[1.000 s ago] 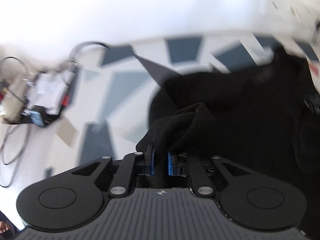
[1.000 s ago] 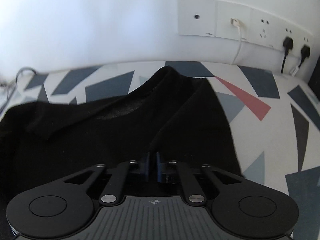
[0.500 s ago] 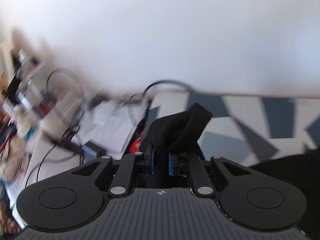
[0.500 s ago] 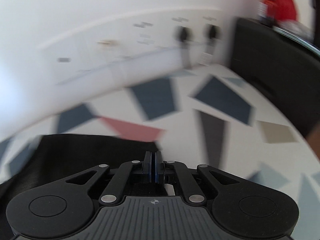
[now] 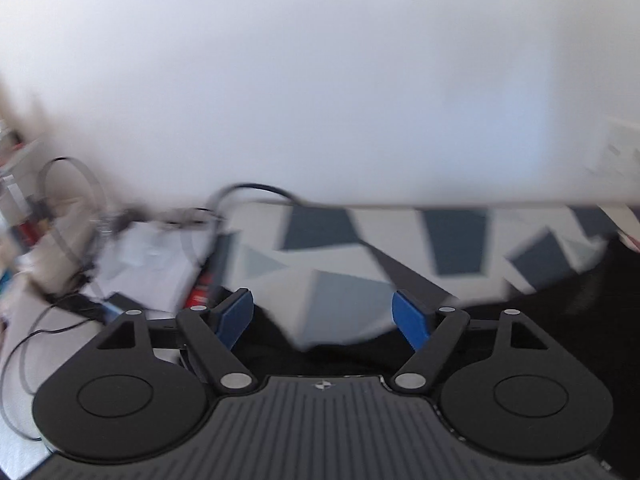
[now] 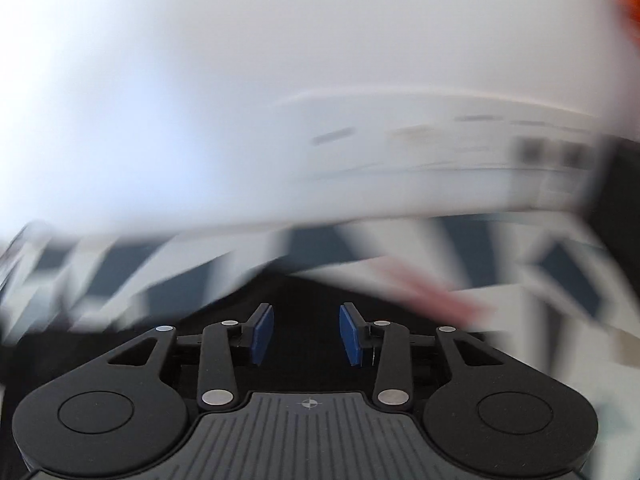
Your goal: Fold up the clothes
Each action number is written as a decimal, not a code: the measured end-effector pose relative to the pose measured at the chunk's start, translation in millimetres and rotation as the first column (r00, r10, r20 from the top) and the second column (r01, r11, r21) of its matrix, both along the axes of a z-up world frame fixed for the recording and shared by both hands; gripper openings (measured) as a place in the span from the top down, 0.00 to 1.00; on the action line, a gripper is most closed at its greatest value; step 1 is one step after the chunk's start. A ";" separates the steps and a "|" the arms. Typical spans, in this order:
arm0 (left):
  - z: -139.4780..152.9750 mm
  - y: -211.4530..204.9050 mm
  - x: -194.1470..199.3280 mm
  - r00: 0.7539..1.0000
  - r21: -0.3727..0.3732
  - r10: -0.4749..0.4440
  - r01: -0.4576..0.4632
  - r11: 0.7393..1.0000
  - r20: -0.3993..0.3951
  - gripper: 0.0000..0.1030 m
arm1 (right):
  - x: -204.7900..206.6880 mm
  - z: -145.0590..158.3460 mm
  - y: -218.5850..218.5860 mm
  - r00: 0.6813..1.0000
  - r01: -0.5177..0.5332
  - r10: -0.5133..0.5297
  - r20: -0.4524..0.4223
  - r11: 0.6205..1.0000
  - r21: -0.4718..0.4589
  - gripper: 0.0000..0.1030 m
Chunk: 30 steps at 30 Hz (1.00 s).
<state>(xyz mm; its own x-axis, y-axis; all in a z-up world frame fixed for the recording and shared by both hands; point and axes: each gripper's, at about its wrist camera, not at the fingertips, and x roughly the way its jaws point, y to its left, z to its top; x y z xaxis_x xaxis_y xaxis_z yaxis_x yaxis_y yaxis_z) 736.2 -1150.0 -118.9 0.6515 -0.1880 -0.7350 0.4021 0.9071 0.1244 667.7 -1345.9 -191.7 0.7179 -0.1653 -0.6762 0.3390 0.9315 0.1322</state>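
The black garment (image 5: 580, 304) lies on the patterned table cover (image 5: 344, 276); in the left wrist view it fills the lower right and shows under the gripper body. My left gripper (image 5: 323, 312) has its jaws opening wide, and no cloth sits between the blue pads (image 5: 236, 316). In the blurred right wrist view the black garment (image 6: 306, 296) lies just ahead of and below my right gripper (image 6: 306, 330). Its jaws are opening too, with the blue pads (image 6: 350, 334) apart and not pressing on the cloth.
At the left of the left wrist view sit a white box (image 5: 148, 268), black cables (image 5: 248, 192) and small devices. A white wall stands behind the table. Wall sockets (image 6: 552, 152) show blurred at the right in the right wrist view.
Both grippers were shut, the left on a bunched fold of black cloth. Now both stand open and the fold has dropped out of the left one. Both views have swung sideways.
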 end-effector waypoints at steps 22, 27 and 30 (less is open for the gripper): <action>-100.6 22.3 -44.0 0.953 0.004 -0.089 0.094 0.996 -0.288 0.13 | 151.8 -27.3 115.3 0.957 -0.284 0.279 -0.081 0.958 -0.048 0.67; -99.1 28.9 -43.5 0.954 0.003 -0.086 0.090 0.996 -0.288 0.12 | 174.2 -13.3 81.2 0.997 -0.071 0.069 0.024 0.993 0.096 0.67; -100.0 30.6 -35.5 0.953 0.004 -0.085 0.089 0.996 -0.291 0.09 | 153.3 -0.4 66.4 0.998 -0.025 0.017 0.067 0.992 0.122 0.65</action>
<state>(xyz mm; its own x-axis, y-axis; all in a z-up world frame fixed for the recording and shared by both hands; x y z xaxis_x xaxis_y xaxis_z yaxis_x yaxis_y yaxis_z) 700.7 -1119.4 -218.9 0.3910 -0.2207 -0.8935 0.5004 0.8658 0.0052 821.0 -1279.5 -192.2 0.7638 -0.0682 -0.6419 0.3060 0.9138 0.2670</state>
